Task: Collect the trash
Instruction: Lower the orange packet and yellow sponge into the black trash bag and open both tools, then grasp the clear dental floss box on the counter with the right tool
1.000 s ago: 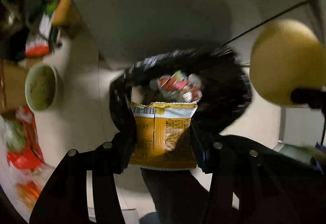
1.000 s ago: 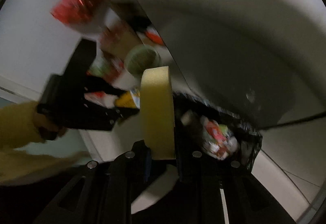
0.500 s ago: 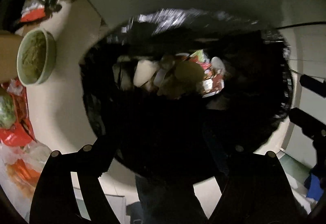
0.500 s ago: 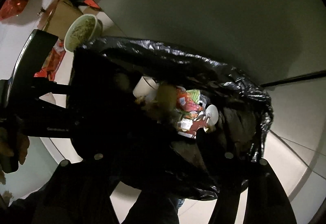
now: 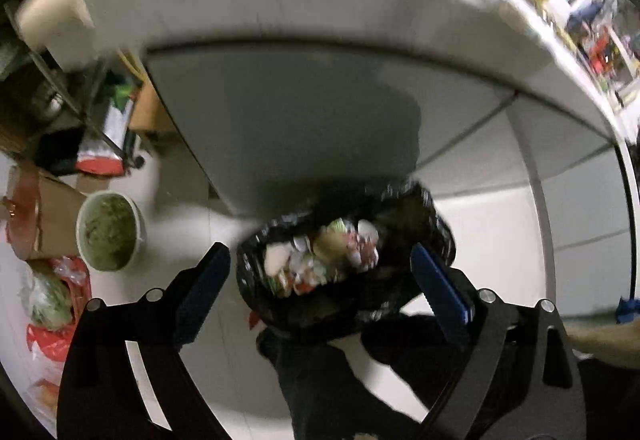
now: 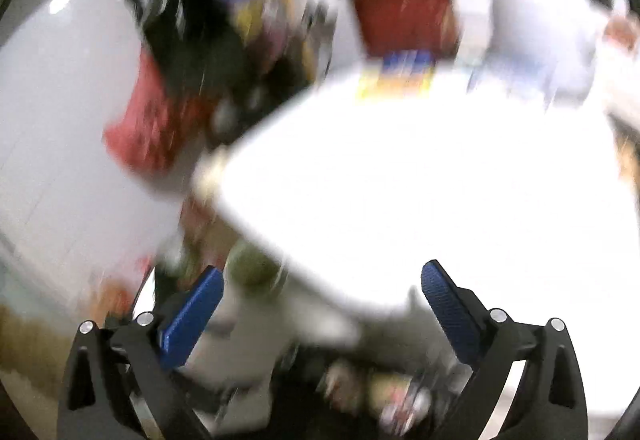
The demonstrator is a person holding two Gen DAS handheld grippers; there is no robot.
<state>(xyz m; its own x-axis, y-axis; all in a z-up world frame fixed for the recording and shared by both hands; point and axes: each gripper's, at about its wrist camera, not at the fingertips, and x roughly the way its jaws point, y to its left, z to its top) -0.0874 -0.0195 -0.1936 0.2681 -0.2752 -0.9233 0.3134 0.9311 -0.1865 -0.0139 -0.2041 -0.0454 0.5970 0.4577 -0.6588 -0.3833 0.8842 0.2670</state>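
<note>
A bin lined with a black bag [image 5: 400, 208] stands on the floor below the white table [image 5: 280, 0]. It holds mixed wrappers and scraps [image 5: 324, 256]. My left gripper [image 5: 320, 252] hangs well above the bin, its jaws still opening, with nothing between the blue pads [image 5: 440, 284]. In the blurred right wrist view, my right gripper [image 6: 320, 280] is raised toward the white tabletop [image 6: 440, 180], its jaws also opening and bare. The bin's trash [image 6: 384, 388] shows faintly at the bottom edge.
A pale bowl of green matter [image 5: 110, 230] sits on the floor to the left of the bin, beside a cardboard box [image 5: 44, 208] and red packets [image 5: 52, 324]. On the table stand a red and yellow pack [image 6: 404, 24] and blurred white items [image 6: 540, 20].
The orange packet left my left gripper and the yellow sponge left my right one; both went into the bag. Both grippers opened wide and rose; the right one tilted up toward the tabletop.
</note>
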